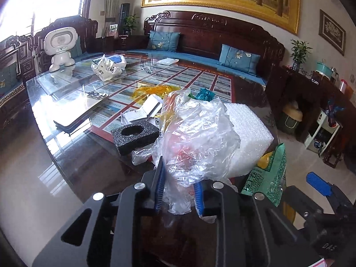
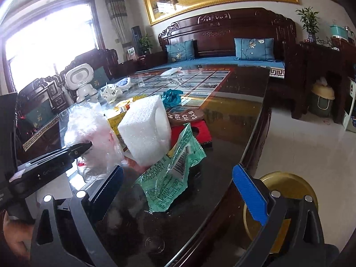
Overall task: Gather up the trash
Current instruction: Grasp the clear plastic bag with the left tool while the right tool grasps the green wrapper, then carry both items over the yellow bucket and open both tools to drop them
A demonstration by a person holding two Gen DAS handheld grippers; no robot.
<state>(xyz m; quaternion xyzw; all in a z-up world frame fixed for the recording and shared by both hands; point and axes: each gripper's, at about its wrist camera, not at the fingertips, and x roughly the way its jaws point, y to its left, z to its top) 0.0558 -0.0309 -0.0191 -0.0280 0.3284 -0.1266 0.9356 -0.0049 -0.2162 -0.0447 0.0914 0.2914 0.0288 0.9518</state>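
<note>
A crumpled clear plastic bag (image 1: 198, 133) (image 2: 93, 129) lies on the glass table, and my left gripper (image 1: 179, 178) is shut on its near end, blue pads pressing the film. Behind it stand a white foam block (image 1: 247, 129) (image 2: 144, 129) and a black foam piece with a round hole (image 1: 133, 135). A green snack wrapper (image 2: 175, 171) (image 1: 269, 173) lies near the table edge. My right gripper (image 2: 180, 189) stands wide open around it, pads clear of it. One of its blue pads (image 1: 318, 185) shows in the left wrist view.
Further back lie a teal wrapper (image 2: 171, 96), a brown wrapper (image 2: 184, 114), a red piece (image 2: 200, 133) and yellow film (image 1: 153, 90). A tablet (image 1: 75, 111), a white robot toy (image 1: 60, 46) and a white bag (image 1: 106, 66) sit at left. A gold round container (image 2: 287, 191) stands below the table edge.
</note>
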